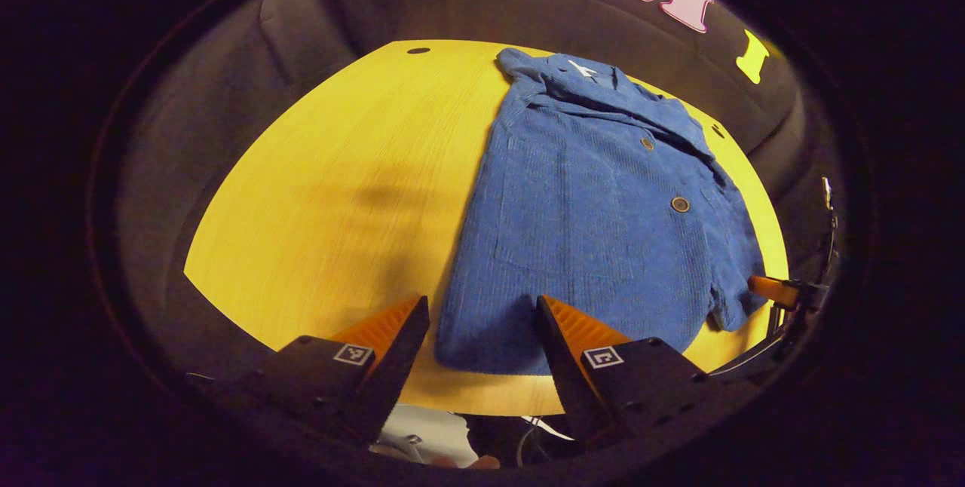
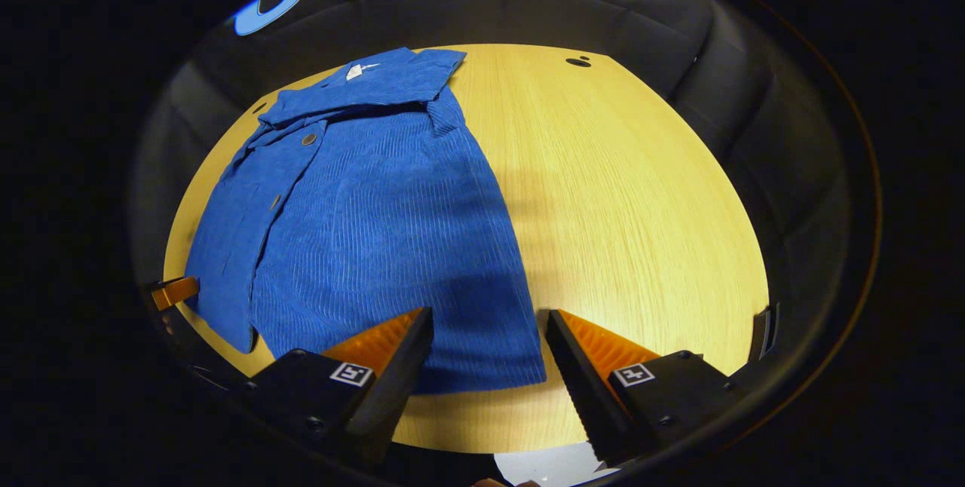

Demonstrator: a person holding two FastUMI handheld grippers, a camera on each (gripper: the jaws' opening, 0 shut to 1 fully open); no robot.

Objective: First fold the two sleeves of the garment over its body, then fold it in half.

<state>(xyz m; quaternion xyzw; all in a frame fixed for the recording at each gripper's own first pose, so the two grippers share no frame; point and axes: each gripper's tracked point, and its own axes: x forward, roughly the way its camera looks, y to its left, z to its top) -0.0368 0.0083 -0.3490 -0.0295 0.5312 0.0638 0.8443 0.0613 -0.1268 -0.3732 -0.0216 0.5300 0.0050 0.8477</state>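
In the left gripper view, a blue corduroy jacket [image 1: 595, 215] is seen laid flat on the round wooden table [image 1: 339, 193], collar toward the far edge and hem toward the near edge. The left gripper [image 1: 482, 336] is held wide open just above the hem's near corner, with nothing gripped. The jacket's buttoned front [image 1: 680, 204] is seen here, and a sleeve appears to be folded over the body on that side. At the far right the tip of the other gripper's finger [image 1: 773, 289] is seen beside the garment's edge.

In the right gripper view, the same jacket [image 2: 377, 215] is seen from the other side, and a broad smooth panel is laid across the body, so both sleeves are judged already folded in. The right gripper [image 2: 486, 344] is likewise spread wide and empty, poised over the opposite hem corner. The half fold is judged still to be done. The collar tag [image 2: 353, 71] is seen more plainly here.
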